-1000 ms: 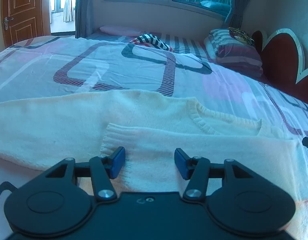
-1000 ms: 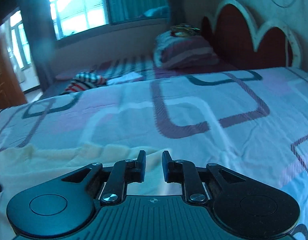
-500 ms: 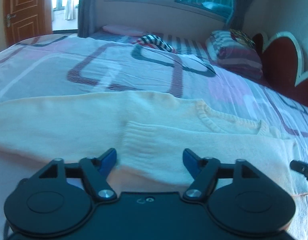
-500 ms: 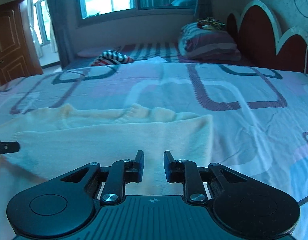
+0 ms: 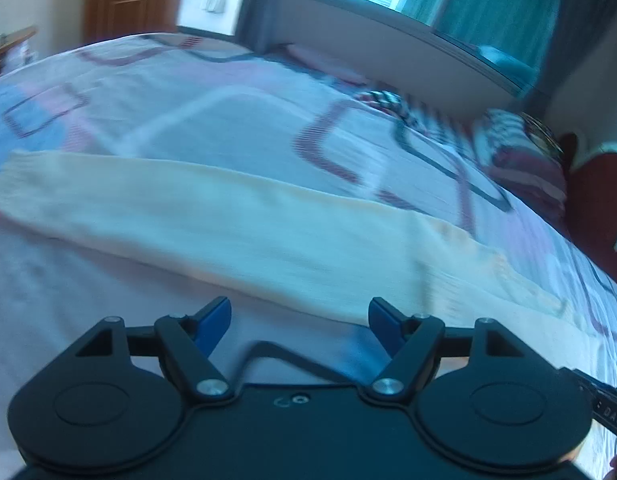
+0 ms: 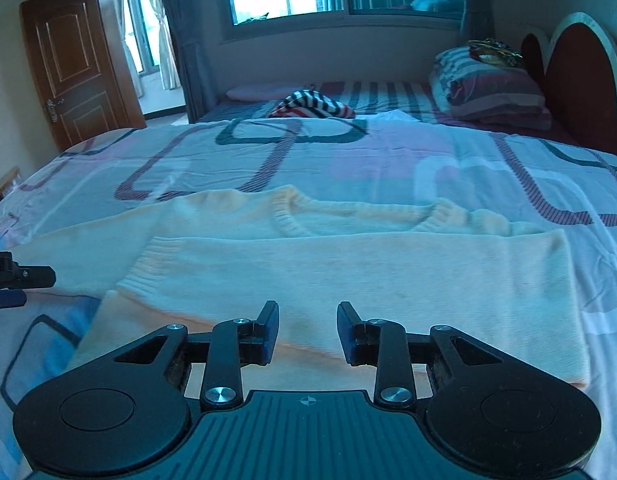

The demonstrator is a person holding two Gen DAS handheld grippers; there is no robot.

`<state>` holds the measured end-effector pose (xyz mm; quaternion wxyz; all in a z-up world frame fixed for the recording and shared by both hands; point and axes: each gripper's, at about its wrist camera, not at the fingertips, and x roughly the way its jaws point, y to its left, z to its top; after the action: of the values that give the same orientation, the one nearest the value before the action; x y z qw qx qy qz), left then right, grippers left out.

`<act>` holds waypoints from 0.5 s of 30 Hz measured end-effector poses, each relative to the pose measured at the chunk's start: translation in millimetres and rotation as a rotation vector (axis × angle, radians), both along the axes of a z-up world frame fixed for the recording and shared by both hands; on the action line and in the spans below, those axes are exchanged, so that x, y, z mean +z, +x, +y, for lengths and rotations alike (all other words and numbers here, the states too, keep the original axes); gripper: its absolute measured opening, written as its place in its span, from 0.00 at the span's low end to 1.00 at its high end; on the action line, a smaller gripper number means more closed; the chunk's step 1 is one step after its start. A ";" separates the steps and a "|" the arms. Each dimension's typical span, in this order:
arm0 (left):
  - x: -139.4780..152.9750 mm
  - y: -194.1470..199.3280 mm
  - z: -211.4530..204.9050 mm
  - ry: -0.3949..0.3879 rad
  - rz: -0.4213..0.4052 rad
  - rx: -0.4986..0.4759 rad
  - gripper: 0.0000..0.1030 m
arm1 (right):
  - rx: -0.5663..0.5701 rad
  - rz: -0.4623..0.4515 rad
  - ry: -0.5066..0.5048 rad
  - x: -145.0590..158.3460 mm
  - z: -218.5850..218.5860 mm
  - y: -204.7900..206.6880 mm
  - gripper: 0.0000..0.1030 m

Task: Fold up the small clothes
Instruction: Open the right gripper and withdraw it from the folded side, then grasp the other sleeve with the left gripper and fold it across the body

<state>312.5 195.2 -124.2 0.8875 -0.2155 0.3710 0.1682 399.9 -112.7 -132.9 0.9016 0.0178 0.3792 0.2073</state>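
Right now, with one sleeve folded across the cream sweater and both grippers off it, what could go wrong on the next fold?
1. The folded sleeve lies loose on the sweater; tugging the body may slide it off.
2. The other sleeve stretches far sideways, and the left gripper, jaws just opening and empty, views it blurred, so a grab may miss.
3. The right gripper, open, could pinch the bedsheet too.

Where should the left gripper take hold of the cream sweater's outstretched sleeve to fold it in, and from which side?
Grip the ribbed cuff of the outstretched sleeve, coming from its free end. The sleeve lies flat and straight on the bed, so its end lifts and carries across the sweater.
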 end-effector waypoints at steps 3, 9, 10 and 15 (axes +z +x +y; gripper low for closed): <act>-0.7 -13.3 26.1 -0.011 0.004 0.045 0.71 | 0.022 -0.005 0.001 2.3 21.1 -3.5 0.31; -8.4 -35.7 80.2 -0.122 -0.014 0.144 0.62 | 0.048 0.011 0.022 1.7 59.6 -2.5 0.31; -10.4 -38.5 89.3 -0.154 -0.024 0.161 0.61 | 0.050 0.013 0.023 1.3 65.6 -1.8 0.31; -16.9 -47.8 127.8 -0.235 -0.065 0.249 0.61 | 0.073 0.014 0.018 0.2 92.4 0.1 0.31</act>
<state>264.8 323.0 -141.1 0.8399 -0.3676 0.3298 0.2252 400.0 -20.2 -132.6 0.8905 0.0134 0.3840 0.2435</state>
